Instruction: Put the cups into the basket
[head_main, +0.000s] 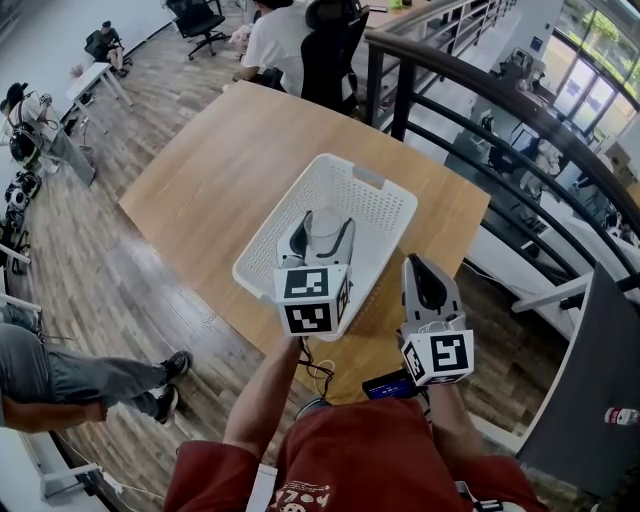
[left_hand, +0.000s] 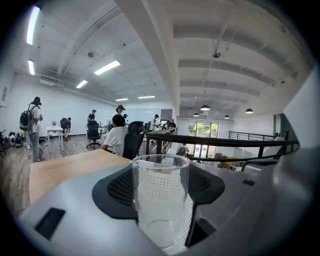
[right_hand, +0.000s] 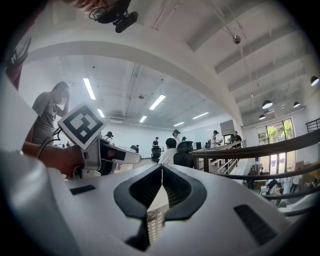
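A white perforated basket (head_main: 375, 205) stands on the wooden table (head_main: 215, 170), near its front edge. My left gripper (head_main: 322, 224) hovers over the basket's near half, shut on a clear cup (head_main: 325, 232). In the left gripper view the cup (left_hand: 161, 200) stands upright between the dark pads (left_hand: 116, 192), and it looks empty. My right gripper (head_main: 419, 264) is to the right of the basket, over the table's front corner. Its jaws are shut with nothing between them, and the fingertips meet (right_hand: 161, 172). The left gripper's marker cube (right_hand: 81, 125) shows at the left of the right gripper view.
A dark metal railing (head_main: 470, 85) runs behind the table on the right, with a drop beyond it. A person in a black office chair (head_main: 330, 50) sits at the table's far edge. Another person's legs (head_main: 90, 385) are on the floor at left.
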